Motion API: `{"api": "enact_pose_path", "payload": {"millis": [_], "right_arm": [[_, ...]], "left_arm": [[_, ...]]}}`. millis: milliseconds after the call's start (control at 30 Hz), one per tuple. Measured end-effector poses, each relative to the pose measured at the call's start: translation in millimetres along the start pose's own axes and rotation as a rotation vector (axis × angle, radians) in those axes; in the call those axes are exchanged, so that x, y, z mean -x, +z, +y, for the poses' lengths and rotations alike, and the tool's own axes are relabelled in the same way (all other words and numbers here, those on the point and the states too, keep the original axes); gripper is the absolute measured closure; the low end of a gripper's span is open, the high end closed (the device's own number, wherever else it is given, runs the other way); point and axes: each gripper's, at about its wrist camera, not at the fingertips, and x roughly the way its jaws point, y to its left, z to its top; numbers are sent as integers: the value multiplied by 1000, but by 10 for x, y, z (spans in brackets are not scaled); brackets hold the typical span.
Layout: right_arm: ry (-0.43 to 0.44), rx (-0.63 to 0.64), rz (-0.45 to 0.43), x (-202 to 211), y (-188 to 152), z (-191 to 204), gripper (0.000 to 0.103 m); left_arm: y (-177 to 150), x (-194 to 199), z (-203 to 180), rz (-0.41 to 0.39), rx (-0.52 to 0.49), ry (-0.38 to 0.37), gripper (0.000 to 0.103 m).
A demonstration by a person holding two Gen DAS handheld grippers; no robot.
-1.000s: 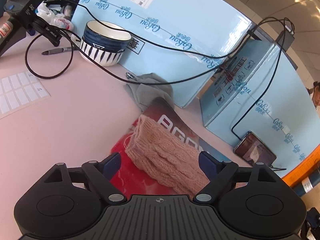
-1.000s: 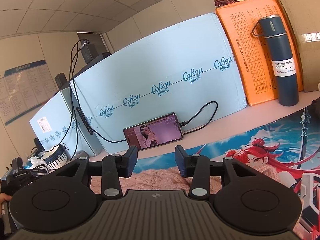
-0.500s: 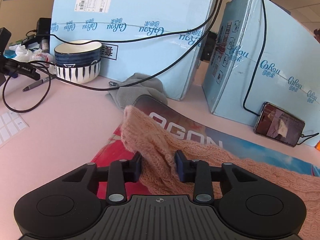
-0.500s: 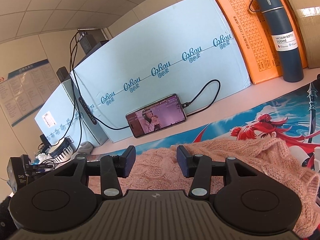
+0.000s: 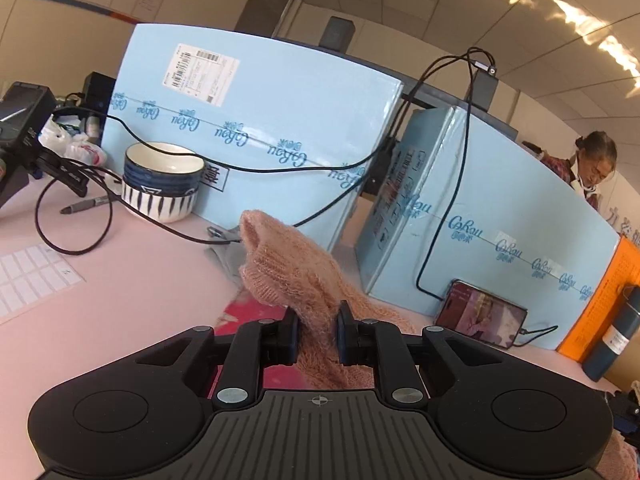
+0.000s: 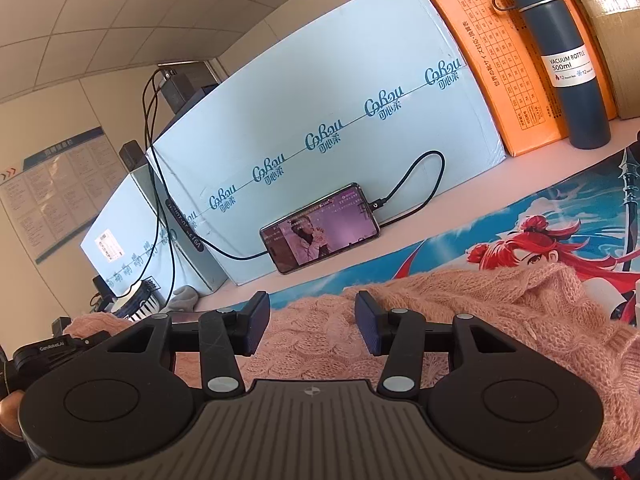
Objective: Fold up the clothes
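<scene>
A pink cable-knit sweater [image 5: 288,268] lies on a printed desk mat [image 6: 460,248]. My left gripper [image 5: 318,328] is closing on one sleeve; its pads press the knit from both sides. The sleeve's cuff end stands lifted above the table. In the right wrist view the sweater's body [image 6: 500,320] is bunched under and in front of my right gripper [image 6: 312,326]. That gripper stands open: knit fills the gap low down, and both blue pad faces show bare. At the far left of that view the raised sleeve [image 6: 92,324] sits over the other gripper's body.
Light-blue boxes [image 5: 260,120] wall the back of the table, with a phone [image 6: 320,236] on a cable leaning against them. A striped bowl [image 5: 160,180], a marker, black cables and a grey cloth [image 5: 226,254] lie left. A vacuum bottle [image 6: 564,60] stands right. A person [image 5: 592,164] is behind the boxes.
My left gripper went from wide open around the sleeve to shut on it and lifted it off the mat. The right gripper stayed open and hardly moved; more knit now shows before it.
</scene>
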Motion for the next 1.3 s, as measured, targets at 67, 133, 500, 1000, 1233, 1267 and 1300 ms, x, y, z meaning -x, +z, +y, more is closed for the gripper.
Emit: {"api": "enact_pose_path", "payload": {"millis": [67, 133, 500, 1000, 1233, 1267, 1300], "right_arm": [[21, -7, 6, 4, -1, -1, 58], [48, -11, 19, 0, -6, 7, 58], [94, -21, 59, -27, -36, 26, 55], [99, -16, 66, -28, -48, 40, 53], [106, -10, 73, -38, -63, 44, 53], [112, -9, 75, -39, -65, 45, 52], [118, -8, 76, -40, -68, 46, 52]], "left_arm": [[-5, -43, 22, 9, -38, 70, 87], [-48, -117, -12, 21, -66, 99, 87], [-184, -4, -786, -10, -196, -204, 86], [-617, -141, -1217, 147, -228, -407, 16], [-600, -238, -1074, 253, -72, -571, 8], [-578, -253, -1039, 269, -34, -599, 8], [-547, -250, -1000, 273, -1, -626, 8]]}}
